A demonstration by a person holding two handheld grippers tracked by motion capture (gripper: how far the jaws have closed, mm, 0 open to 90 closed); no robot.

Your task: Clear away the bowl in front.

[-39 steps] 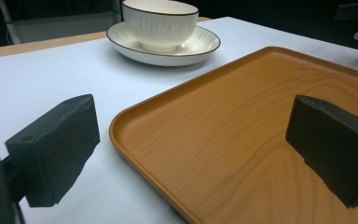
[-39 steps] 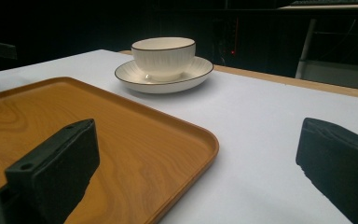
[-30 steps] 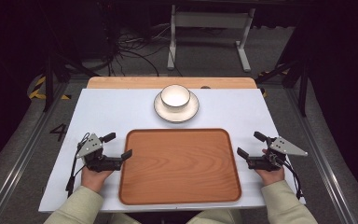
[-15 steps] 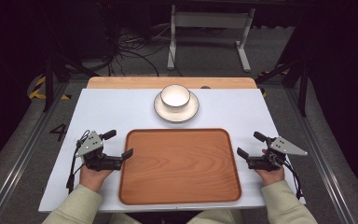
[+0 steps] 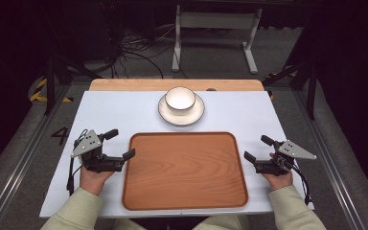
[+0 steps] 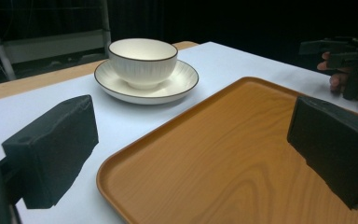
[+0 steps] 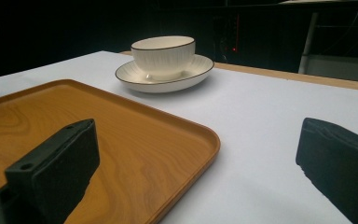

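I have both grippers parked at the short ends of the wooden tray (image 5: 184,170), which fills the lower middle of the high view with its long axis running left to right across the frame. My left gripper (image 5: 122,146) sits at the tray's left edge, at lower left of that view, jaws spread wide and empty; in the left gripper view one jaw hangs over the white tabletop (image 5: 120,112) and the other over the tray's floor, so the rim at the near corner lies between them. My right gripper (image 5: 258,149) mirrors it at lower right, also wide open and holding nothing; its own view shows one jaw above the tray's wood and the other above bare tabletop, the rim (image 7: 205,140) running up between them. So each gripper straddles its own end of the tray, and neither is clearly nearer than the other; I cannot tell whether either jaw touches the rim yet.

The tray is a rounded rectangle of orange-brown wood with visible grain, a low raised lip all round, and nothing on it. Beyond it, in the upper middle of the high view, a white bowl (image 5: 180,99) with a thin dark rim stands upright on a matching saucer (image 5: 195,115), apart from the tray's far edge and well away from both grippers. I judge the next move to be closing both on the tray's ends together
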